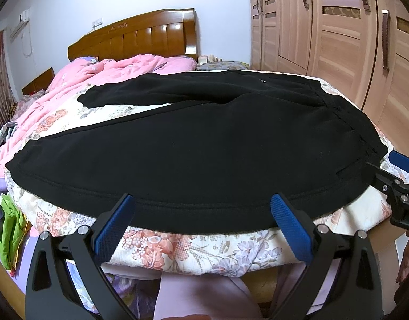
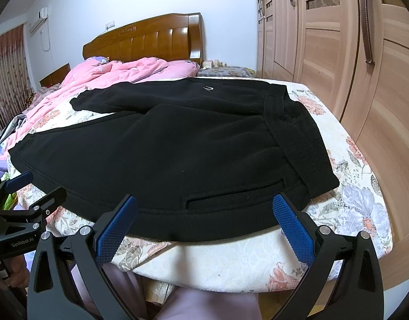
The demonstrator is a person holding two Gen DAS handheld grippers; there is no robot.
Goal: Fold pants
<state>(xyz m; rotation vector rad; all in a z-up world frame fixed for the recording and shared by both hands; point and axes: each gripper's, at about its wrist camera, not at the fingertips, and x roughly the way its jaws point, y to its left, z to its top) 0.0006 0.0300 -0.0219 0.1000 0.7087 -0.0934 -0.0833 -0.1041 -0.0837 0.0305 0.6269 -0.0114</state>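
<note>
Black pants lie spread across a floral bedsheet, filling the middle of both frames, waistband toward the right. A pink quilt is bunched at upper left below a wooden headboard. Wardrobe doors fill the right side. At the bottom edge, the left gripper and right gripper each have their blue-padded fingers spread apart at the pants' near hem, holding nothing.

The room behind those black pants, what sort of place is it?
A home bedroom, most likely. The black pants lie spread on a bed with a floral cover, a wooden headboard stands at the far end with a pink quilt bunched before it, and a wooden wardrobe lines the right wall.
</note>
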